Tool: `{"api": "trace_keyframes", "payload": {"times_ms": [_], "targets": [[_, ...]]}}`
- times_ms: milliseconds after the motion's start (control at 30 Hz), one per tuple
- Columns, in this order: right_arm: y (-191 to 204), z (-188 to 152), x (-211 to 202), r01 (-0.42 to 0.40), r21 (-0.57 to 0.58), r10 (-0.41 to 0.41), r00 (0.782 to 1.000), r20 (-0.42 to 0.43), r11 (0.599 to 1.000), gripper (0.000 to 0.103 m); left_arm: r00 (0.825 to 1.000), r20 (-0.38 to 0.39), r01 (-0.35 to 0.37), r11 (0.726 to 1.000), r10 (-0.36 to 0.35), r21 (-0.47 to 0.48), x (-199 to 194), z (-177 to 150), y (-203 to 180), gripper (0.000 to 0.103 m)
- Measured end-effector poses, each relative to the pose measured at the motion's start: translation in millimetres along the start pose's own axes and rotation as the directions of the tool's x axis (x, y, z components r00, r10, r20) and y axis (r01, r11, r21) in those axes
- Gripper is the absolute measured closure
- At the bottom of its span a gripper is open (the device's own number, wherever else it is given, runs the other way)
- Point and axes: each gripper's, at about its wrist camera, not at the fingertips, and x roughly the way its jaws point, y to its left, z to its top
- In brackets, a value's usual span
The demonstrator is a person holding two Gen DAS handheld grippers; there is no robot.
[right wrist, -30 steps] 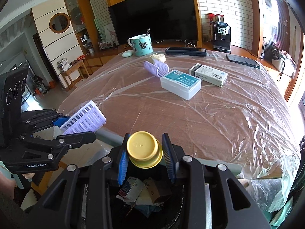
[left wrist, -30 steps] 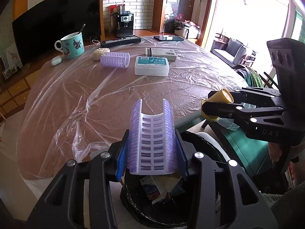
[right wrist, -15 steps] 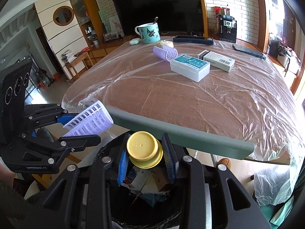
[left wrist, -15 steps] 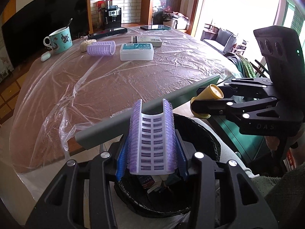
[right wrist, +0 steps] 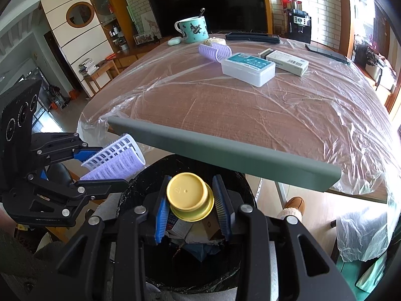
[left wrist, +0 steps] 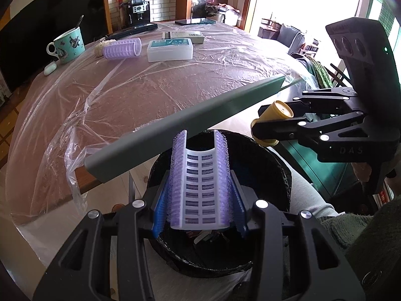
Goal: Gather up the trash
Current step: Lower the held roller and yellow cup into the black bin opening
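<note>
The left gripper (left wrist: 199, 195) clamps a purple hair roller half (left wrist: 199, 183) above the black trash bin (left wrist: 270, 165).

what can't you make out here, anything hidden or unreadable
- Trash bin contents: largely hidden in both wrist views by the grippers and their loads.
- Yellow cap: its underside faces away in the right wrist view.
- White box label print: too small to read in either view.
- Mug contents: hidden by its rim.

Matte black angular plastic left gripper (left wrist: 200, 195) and right gripper (right wrist: 191, 205) carry blue ribbed pads (right wrist: 160, 222), silver round screws (left wrist: 261, 203); dark green knit sleeve (left wrist: 351, 228) at 4 o'clock.
</note>
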Motion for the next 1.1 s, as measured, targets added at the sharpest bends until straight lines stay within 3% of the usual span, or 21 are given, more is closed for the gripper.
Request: {"api": "trace_keyframes", "payload": {"times_ms": [1100], "targets": [[-4, -22, 22, 0.040, 0.002, -0.040, 0.997, -0.072, 0.999, 0.069, 0.994, -0.107, -0.004, 0.999, 0.009, 0.048, 40, -15, -7, 0.058]]}}
